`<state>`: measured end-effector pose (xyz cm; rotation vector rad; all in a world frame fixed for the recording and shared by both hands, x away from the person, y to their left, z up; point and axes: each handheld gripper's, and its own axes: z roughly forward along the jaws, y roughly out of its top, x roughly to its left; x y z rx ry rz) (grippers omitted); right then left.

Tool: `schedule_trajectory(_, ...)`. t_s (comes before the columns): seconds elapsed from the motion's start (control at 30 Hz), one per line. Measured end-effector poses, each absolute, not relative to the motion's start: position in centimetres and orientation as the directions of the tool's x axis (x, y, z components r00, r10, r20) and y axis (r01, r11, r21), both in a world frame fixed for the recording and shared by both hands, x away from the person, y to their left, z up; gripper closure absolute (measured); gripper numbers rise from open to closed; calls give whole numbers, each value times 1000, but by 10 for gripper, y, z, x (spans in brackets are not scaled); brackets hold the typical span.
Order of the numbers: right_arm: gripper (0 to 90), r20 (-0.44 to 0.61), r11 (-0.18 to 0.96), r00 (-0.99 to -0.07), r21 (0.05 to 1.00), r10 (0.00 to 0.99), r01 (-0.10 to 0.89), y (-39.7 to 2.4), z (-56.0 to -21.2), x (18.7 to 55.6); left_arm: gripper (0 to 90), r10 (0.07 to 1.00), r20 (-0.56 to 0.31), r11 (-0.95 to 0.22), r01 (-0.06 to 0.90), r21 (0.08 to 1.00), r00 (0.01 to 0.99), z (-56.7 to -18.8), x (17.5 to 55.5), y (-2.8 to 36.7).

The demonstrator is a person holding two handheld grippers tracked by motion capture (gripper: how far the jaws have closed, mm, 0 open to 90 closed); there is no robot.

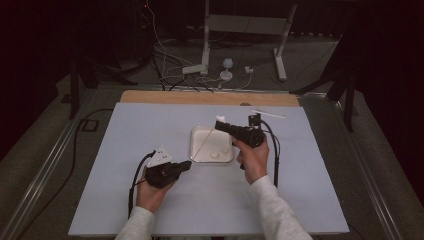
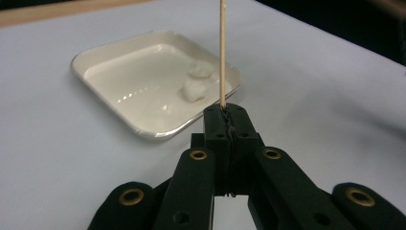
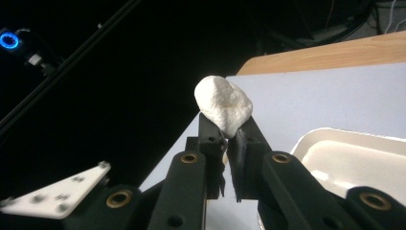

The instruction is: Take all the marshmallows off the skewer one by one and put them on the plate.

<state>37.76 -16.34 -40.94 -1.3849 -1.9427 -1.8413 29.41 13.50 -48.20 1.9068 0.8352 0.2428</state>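
Left gripper [image 2: 225,115] clamps a thin wooden skewer [image 2: 222,52] angled over the square white tray [image 1: 196,145] holding two white marshmallows [image 2: 196,81], right gripper [image 3: 227,132] pinches a soft white marshmallow [image 3: 223,105] raised above the tray's far edge.

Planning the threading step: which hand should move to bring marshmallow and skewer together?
Right. The right gripper holds a marshmallow in the air, while the left gripper holds the skewer over the tray.

Black two-jaw grippers [image 1: 186,165] [image 1: 220,122], brass rivets, trailing cables; light grey sleeves [image 1: 272,210]
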Motion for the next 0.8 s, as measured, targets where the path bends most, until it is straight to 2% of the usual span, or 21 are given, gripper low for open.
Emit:
schedule_trajectory(0.03,845,604,-100,-585,737,541,669,-170,-404,382,900,646,-194,-252,446,859,738,-482,295,137)
schedule_trajectory(0.23,845,518,-19,-589,761,620,648,-175,-405,382,900,664,-203,-235,458,857,720,-480,297,138)
schedule_trajectory(0.8,838,458,128,-567,690,685,712,-156,-441,389,900,645,-223,-220,457,862,731,-479,298,132)
